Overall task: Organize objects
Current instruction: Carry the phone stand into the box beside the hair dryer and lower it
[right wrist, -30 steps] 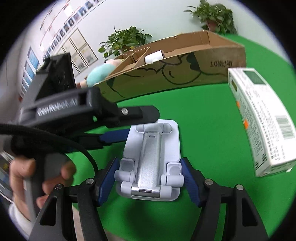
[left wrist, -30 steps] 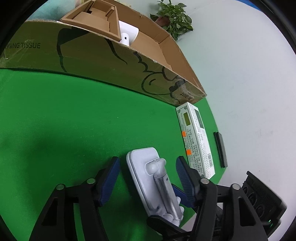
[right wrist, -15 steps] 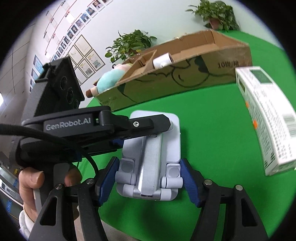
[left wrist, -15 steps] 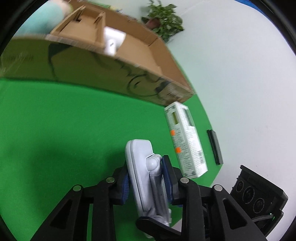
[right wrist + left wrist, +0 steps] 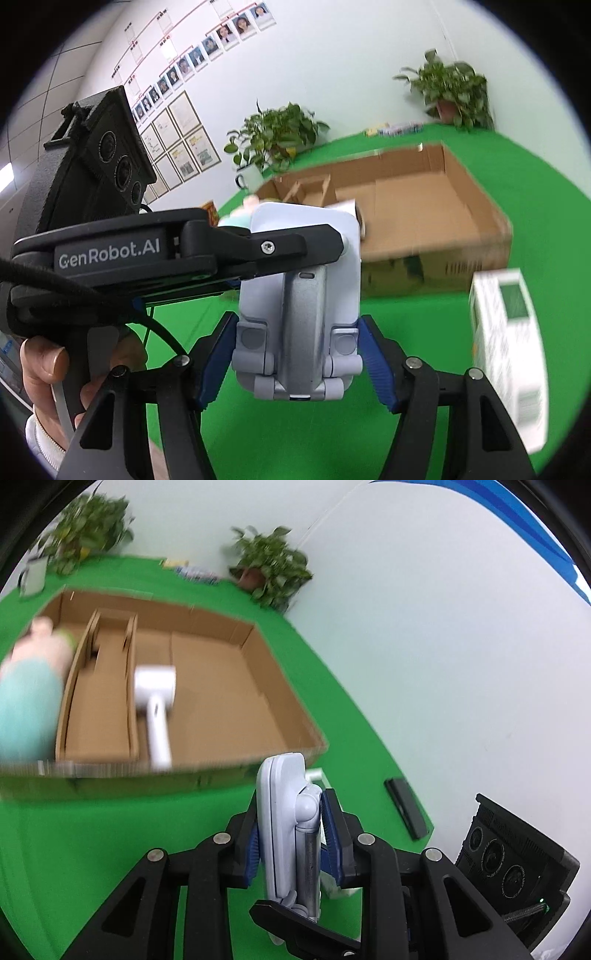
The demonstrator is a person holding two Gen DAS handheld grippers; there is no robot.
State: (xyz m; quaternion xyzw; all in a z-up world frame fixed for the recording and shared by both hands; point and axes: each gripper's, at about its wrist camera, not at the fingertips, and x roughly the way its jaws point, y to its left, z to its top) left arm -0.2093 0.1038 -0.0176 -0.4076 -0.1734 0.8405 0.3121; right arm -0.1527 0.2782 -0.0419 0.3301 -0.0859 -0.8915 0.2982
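Observation:
My left gripper (image 5: 291,840) is shut on a white and grey folding phone stand (image 5: 286,827), lifted above the green table and short of the open cardboard box (image 5: 236,686). In the right wrist view the phone stand (image 5: 299,314) sits between my right gripper's (image 5: 297,363) blue pads, which touch or nearly touch its lower corners. The left gripper (image 5: 258,251) clamps it from the left. The cardboard box (image 5: 424,218) lies behind it.
In the box lie a white handheld device (image 5: 155,701), a cardboard divider (image 5: 99,686) and a teal plush toy (image 5: 26,698). A white carton (image 5: 509,354) lies on the cloth at right. A black bar (image 5: 406,808) lies by the table edge. Potted plants (image 5: 273,568) stand at the back.
The left gripper closed on the phone stand and lifted it off the cloth, toward the box. The right gripper rose with it, staying around its lower end.

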